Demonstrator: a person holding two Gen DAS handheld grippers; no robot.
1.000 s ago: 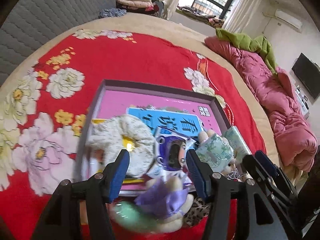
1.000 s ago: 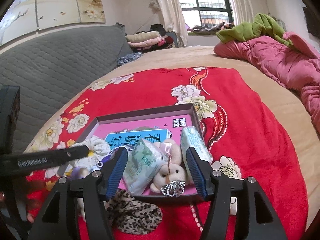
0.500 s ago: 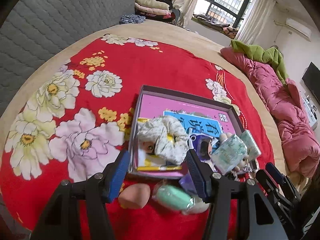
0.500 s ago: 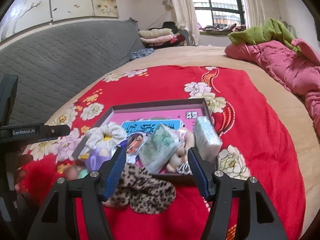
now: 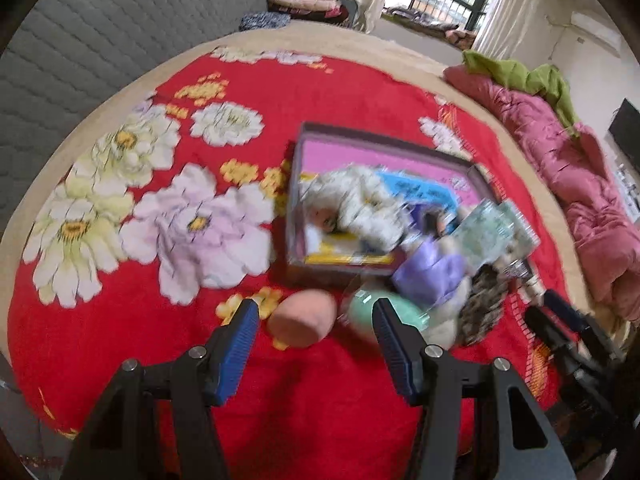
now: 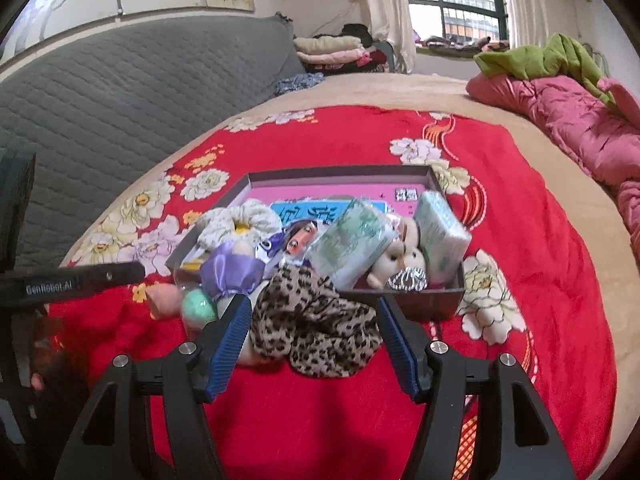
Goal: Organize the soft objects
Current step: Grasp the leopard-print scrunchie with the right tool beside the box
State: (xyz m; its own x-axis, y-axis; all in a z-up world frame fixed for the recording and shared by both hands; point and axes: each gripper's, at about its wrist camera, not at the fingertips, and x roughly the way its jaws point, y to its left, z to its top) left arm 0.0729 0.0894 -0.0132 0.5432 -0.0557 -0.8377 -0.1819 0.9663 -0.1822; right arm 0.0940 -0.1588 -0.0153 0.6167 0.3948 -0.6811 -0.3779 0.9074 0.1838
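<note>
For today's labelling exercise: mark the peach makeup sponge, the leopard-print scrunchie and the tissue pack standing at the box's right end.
peach makeup sponge (image 5: 302, 318), left wrist view, middle of its rounded body
leopard-print scrunchie (image 6: 316, 322), right wrist view, centre of the gathered fabric
tissue pack (image 6: 440, 236), right wrist view, its broad front face

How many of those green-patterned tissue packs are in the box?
2. One tissue pack leans in the middle of the box, against a small plush toy; the other stands at the right end. More could be hidden beneath.
</note>
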